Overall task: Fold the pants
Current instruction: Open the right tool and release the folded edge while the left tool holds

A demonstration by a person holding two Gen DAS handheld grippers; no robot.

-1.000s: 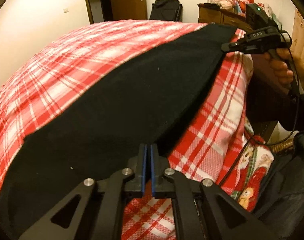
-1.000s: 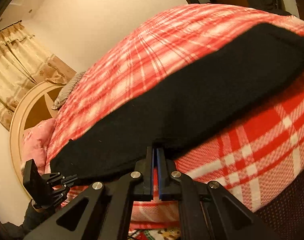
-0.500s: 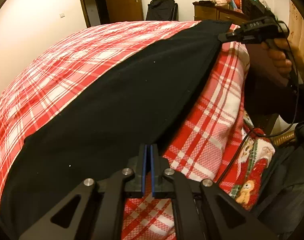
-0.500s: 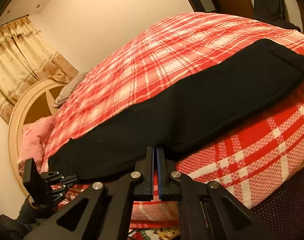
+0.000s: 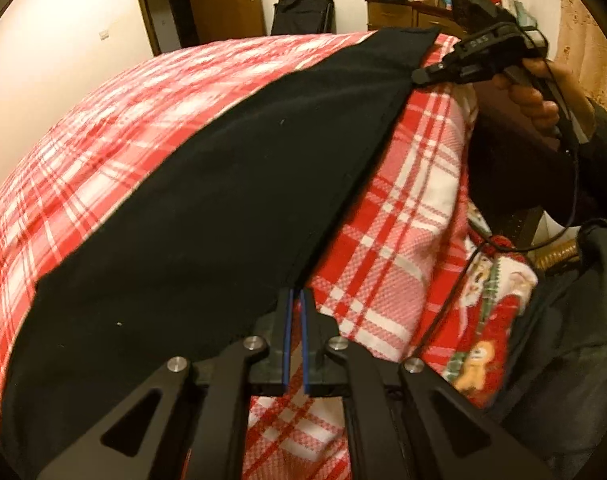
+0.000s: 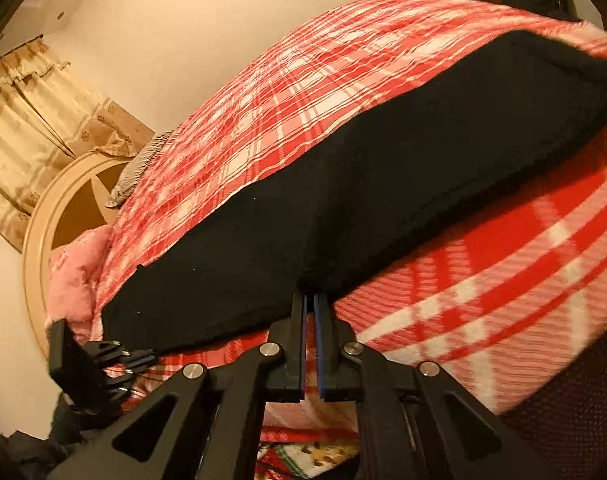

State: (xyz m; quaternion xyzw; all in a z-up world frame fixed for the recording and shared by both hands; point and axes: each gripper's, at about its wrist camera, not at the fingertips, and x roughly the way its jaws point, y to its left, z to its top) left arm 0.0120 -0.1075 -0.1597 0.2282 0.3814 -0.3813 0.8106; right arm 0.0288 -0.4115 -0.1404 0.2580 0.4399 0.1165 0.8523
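Observation:
Black pants (image 5: pixel 223 208) lie stretched along the near edge of a bed with a red plaid blanket (image 5: pixel 103 128). My left gripper (image 5: pixel 296 294) is shut on the pants' near edge at one end. At the upper right a hand (image 5: pixel 531 96) holds my right gripper (image 5: pixel 417 77), pinched on the same edge near the far end. In the right wrist view the pants (image 6: pixel 383 184) run across the blanket (image 6: pixel 303 80). There the right gripper (image 6: pixel 309 298) is shut on their hem, and the left gripper (image 6: pixel 153 354) grips the far corner at lower left.
The blanket hangs over the bed's side, with a cartoon-print cloth (image 5: pixel 491 320) and a dark bag (image 5: pixel 563 340) below. A door (image 5: pixel 223 0), black suitcase (image 5: pixel 303 12) and wooden dresser (image 5: pixel 407 12) stand behind. The headboard (image 6: pixel 63 200), pink pillow (image 6: pixel 71 276) and curtain (image 6: pixel 23 112) are on the other side.
Both grippers keep their hold on the pants' edge. The left wrist view has tilted slightly; the pants stay stretched between the two grippers.

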